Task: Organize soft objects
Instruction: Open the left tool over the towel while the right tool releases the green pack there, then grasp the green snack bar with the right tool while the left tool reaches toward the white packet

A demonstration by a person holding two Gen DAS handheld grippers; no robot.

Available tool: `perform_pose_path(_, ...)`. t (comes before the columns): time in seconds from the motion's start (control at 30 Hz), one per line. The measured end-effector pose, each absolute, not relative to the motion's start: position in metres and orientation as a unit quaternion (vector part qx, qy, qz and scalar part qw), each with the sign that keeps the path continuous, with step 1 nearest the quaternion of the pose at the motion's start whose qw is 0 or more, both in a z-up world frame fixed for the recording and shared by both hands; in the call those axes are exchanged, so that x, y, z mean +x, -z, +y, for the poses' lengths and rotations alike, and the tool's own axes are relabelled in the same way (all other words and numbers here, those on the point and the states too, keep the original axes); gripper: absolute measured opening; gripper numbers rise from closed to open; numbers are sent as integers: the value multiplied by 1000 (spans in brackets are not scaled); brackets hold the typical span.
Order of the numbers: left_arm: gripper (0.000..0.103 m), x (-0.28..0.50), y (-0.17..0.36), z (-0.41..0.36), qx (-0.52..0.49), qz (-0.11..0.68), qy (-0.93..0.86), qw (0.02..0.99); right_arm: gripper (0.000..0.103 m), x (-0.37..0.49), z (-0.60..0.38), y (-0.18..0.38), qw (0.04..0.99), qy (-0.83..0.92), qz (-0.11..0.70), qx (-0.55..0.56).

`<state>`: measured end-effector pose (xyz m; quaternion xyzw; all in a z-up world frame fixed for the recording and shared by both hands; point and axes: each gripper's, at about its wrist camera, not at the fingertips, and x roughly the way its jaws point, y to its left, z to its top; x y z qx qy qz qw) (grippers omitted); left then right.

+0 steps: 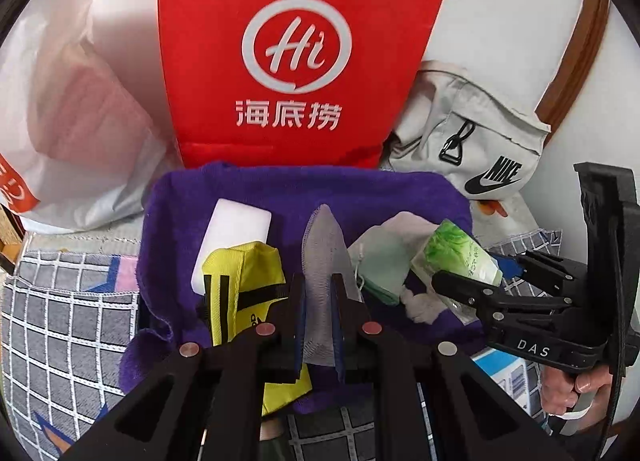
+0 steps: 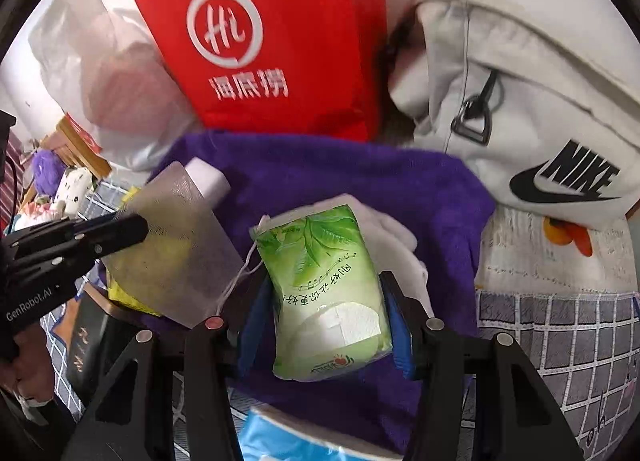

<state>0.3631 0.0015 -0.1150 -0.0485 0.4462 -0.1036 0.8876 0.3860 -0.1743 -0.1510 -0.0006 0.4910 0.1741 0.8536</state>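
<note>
A purple towel [image 1: 280, 189] lines a container holding soft items: a white sponge block [image 1: 236, 237], a yellow pouch [image 1: 244, 285], a pale green mask [image 1: 380, 265] and white cloth. My left gripper [image 1: 319, 301] is shut on a grey mesh cloth [image 1: 324, 257], held upright over the towel; the cloth also shows in the right wrist view [image 2: 180, 245]. My right gripper [image 2: 324, 301] is shut on a green tissue pack [image 2: 328, 289], held above the purple towel [image 2: 360, 177]; the pack also shows in the left wrist view [image 1: 460, 253].
A red paper bag [image 1: 288, 53] stands behind the towel, a white plastic bag [image 1: 68, 121] to its left, a grey Nike bag [image 1: 480, 141] to its right. A grey checked cover [image 1: 60, 321] lies underneath. A blue pack [image 2: 304, 441] lies near the front.
</note>
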Motion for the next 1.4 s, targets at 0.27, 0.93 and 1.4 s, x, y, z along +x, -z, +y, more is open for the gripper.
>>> perform_pose_path(0.27, 14, 372, 125, 1, -42, 452, 105, 885, 54, 394, -164, 169, 846, -175, 504, -7)
perform_pose_path(0.93, 53, 371, 115, 9, -48, 449, 88, 888, 76, 383, -169, 138, 865, -204, 458, 39)
perform_pose_path(1.4, 57, 305, 56, 30, -59, 392, 63, 916, 76, 310, -142, 67, 901, -212, 378, 1)
